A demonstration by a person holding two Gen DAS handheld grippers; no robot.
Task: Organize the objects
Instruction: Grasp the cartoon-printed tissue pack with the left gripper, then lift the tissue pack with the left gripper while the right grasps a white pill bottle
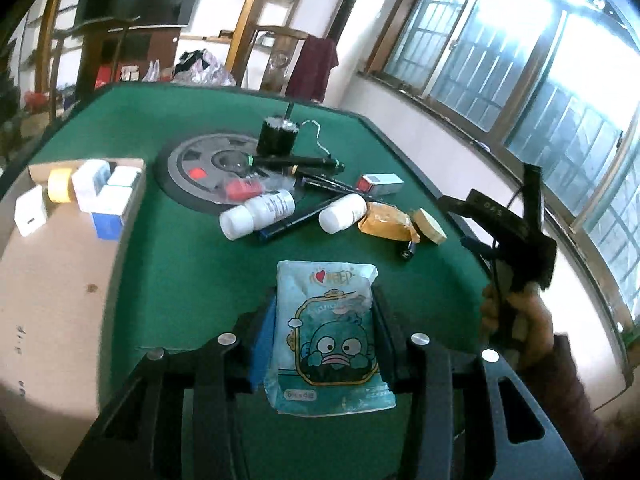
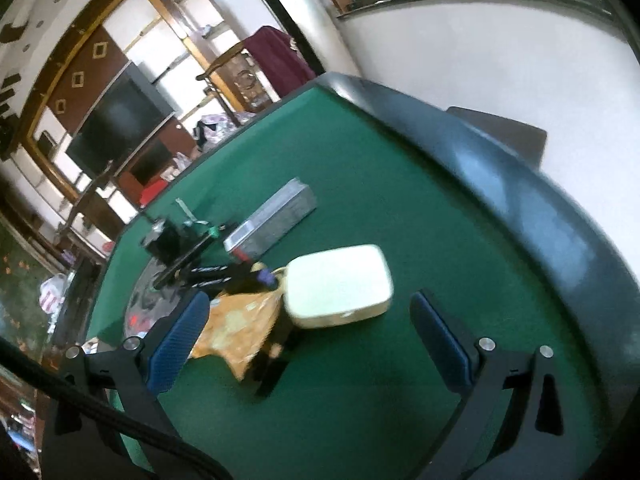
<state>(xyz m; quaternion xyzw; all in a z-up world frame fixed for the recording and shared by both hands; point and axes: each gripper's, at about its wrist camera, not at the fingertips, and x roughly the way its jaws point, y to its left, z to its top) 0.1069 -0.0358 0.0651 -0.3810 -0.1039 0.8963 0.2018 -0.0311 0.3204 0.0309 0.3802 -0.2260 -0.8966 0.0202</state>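
My left gripper [image 1: 324, 312] is shut on a pale blue tissue pack [image 1: 330, 336] with a cartoon fish face, held above the green table [image 1: 180, 248]. Ahead lie two white bottles [image 1: 256, 212], black pens [image 1: 296, 162], a black cup [image 1: 277, 135], an orange packet [image 1: 386, 220] and a cream soap-like block [image 1: 430, 226]. My right gripper [image 2: 312, 312] is open above the table, with the cream block [image 2: 338, 280] and orange packet [image 2: 236, 324] just ahead between its blue pads [image 2: 176, 340]. The right gripper also shows at the right of the left wrist view [image 1: 508, 224].
A cardboard box [image 1: 52, 280] at the left holds small white boxes [image 1: 108, 192] and a yellow tape roll [image 1: 60, 186]. A silver box [image 2: 272, 216] lies on the table. A round grey panel [image 1: 208, 168] sits mid-table. The table's dark padded rim [image 2: 520, 184] runs along the right.
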